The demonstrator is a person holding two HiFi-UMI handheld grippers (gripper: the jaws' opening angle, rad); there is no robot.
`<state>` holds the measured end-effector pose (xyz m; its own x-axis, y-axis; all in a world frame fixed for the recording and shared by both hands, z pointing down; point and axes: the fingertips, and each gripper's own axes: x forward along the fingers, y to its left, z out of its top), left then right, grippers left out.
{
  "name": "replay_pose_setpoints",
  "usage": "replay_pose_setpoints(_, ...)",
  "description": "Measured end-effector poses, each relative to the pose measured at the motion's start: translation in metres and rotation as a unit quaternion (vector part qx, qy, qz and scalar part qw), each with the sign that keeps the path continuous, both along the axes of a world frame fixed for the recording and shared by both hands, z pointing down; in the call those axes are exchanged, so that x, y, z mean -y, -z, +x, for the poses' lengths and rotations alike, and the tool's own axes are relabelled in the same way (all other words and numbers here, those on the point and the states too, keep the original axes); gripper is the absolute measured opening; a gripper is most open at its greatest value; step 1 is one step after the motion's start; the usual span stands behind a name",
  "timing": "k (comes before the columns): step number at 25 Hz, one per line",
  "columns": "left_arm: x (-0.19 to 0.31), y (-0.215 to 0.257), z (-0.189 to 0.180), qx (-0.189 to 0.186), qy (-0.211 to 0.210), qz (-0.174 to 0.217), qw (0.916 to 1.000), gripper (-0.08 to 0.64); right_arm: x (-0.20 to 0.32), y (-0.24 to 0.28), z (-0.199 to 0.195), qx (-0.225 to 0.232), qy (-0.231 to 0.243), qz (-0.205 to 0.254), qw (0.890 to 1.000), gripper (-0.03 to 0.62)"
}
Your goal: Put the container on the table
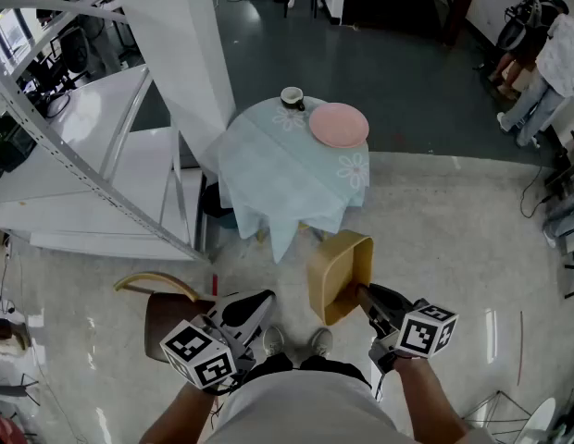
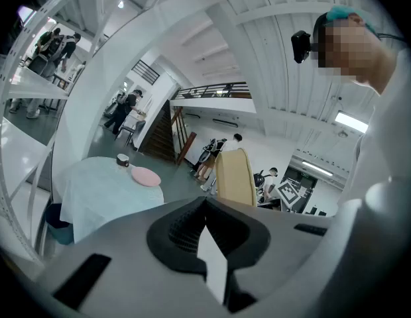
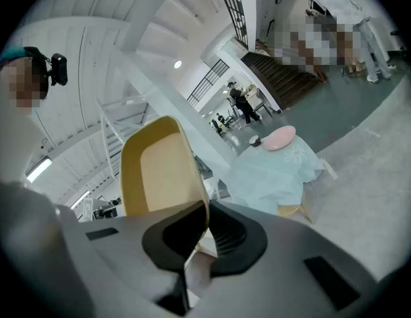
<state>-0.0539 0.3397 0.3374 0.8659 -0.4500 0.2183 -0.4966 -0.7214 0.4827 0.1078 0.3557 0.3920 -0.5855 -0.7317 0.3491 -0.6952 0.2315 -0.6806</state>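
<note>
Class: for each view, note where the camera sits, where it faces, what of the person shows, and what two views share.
Head view: on the head, facing steeply down at the table; forearms, left gripper, right gripper show.
Left gripper view: along its shut jaws toward the table; torso at right.
Right gripper view: along jaws clamped on the container; head at left.
Shared: table and pink plate in all.

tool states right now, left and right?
Left tool: closed, nothing in it.
Right tool: closed on the wall of the yellow container.
</note>
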Motion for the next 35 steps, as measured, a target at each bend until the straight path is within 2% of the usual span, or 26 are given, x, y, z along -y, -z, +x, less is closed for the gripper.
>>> replay_pose_setpoints(17, 0.007, -0.002, 0.004, 0.000, 0.008, 0.000, 1.0000, 0.021, 0.010, -0.004, 0.002, -0.003, 0.015, -0.008, 1.000, 0.034)
replay_pose_setpoints(24, 0.007, -0.001, 0.014, -0.006, 0.022, -0.004, 0.9997, 0.021, 0.007, -0.006, 0.018, 0.003, 0.014, -0.007, 1.000, 0.034)
replay_pose_setpoints(35, -0.008, -0.003, 0.052, -0.001, 0.034, 0.002, 0.9994, 0.021, -0.004, -0.010, 0.059, 0.007, 0.020, -0.002, 1.000, 0.034)
